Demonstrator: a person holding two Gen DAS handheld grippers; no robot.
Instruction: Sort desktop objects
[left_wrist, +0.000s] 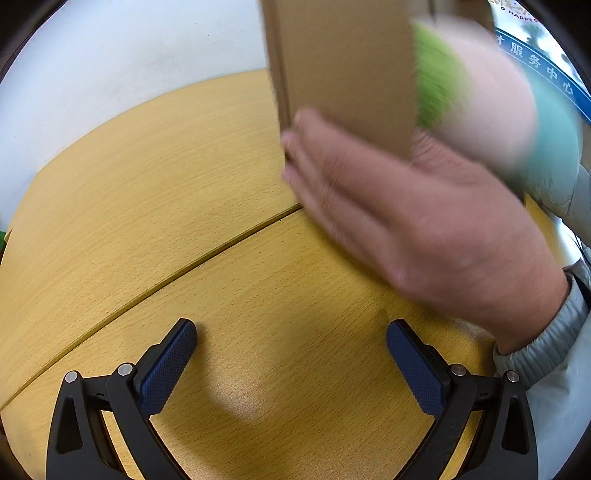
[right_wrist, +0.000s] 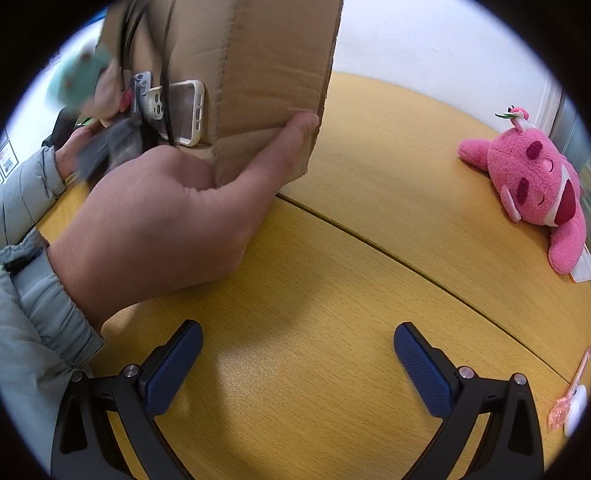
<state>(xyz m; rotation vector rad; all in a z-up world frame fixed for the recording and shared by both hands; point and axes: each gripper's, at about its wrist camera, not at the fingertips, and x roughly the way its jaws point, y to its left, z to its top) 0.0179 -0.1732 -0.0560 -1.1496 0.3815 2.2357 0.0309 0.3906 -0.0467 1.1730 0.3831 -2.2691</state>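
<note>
A bare hand (right_wrist: 155, 221) holds a tilted cardboard box (right_wrist: 258, 85) above the wooden table (right_wrist: 314, 295). A white phone case (right_wrist: 177, 110), black cables and other small items spill at the box's opening. A blurred green, pink and teal plush (left_wrist: 491, 99) is beside the box (left_wrist: 343, 66) in the left wrist view, where the hand (left_wrist: 406, 221) grips the box's lower edge. A pink plush toy (right_wrist: 532, 184) lies on the table at the right. My left gripper (left_wrist: 291, 365) is open and empty over bare table. My right gripper (right_wrist: 298, 369) is open and empty too.
A pink plastic spoon (right_wrist: 565, 398) and a small white object (right_wrist: 576, 410) lie at the table's right edge. A seam (right_wrist: 406, 254) runs across the tabletop. A white wall (left_wrist: 110, 66) stands behind the table. A blue sign (left_wrist: 543, 62) hangs at the far right.
</note>
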